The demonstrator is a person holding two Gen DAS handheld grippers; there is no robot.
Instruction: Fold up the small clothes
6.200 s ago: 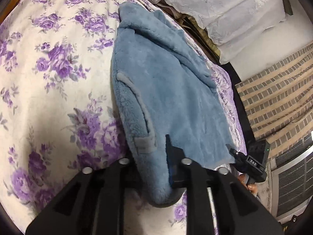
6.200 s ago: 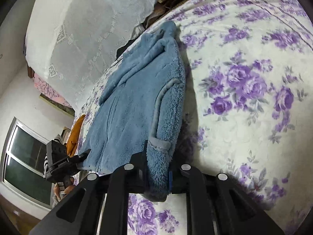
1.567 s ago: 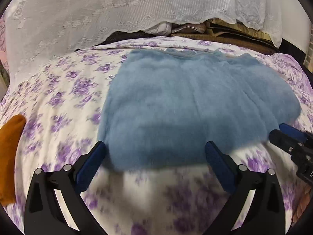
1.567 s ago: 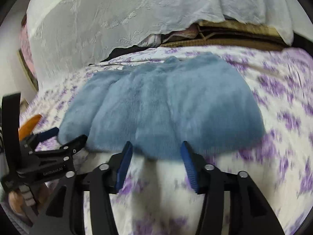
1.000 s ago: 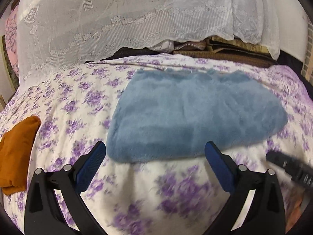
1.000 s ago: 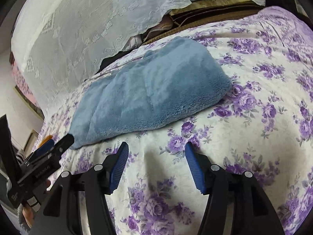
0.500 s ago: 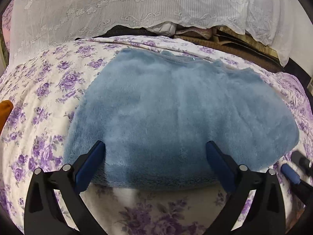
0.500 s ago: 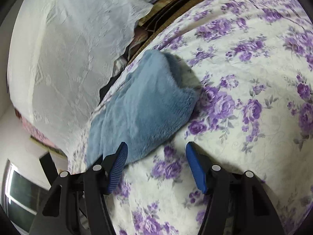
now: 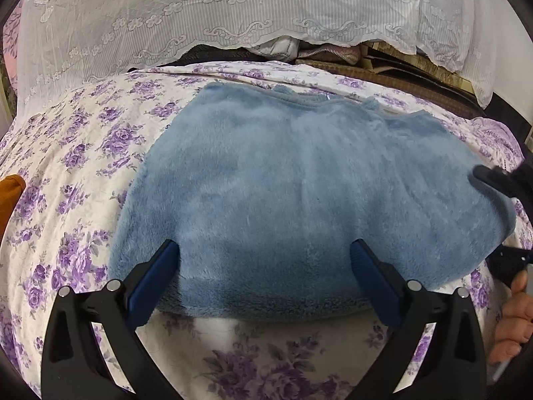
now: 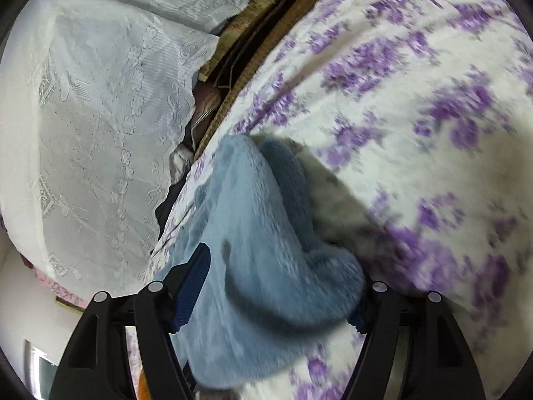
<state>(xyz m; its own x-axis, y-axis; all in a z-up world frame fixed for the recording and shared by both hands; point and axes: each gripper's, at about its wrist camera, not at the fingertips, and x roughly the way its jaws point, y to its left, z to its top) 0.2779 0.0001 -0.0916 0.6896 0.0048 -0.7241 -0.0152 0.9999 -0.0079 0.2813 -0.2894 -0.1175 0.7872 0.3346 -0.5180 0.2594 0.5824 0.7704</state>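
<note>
A blue fleece garment (image 9: pixel 299 193) lies folded on the purple-flowered bedspread (image 9: pixel 76 173). My left gripper (image 9: pixel 266 260) is open, its two blue-padded fingers (image 9: pixel 156 273) pressed against the garment's near edge. My right gripper (image 10: pixel 276 286) is open and straddles the garment's right end (image 10: pixel 266 250), one finger (image 10: pixel 191 290) on top and the other at its far side. The right gripper also shows at the right edge of the left wrist view (image 9: pixel 499 180), with the hand that holds it below.
A white lace cloth (image 9: pixel 233 10) covers a pile behind the bed. Stacked dark and brown items (image 9: pixel 383 63) lie under its edge. An orange cloth (image 9: pixel 10 196) lies at the far left of the bed.
Both grippers have moved in onto the garment. The left one now touches its near edge. The right one has swung round to its right end and closed in around it.
</note>
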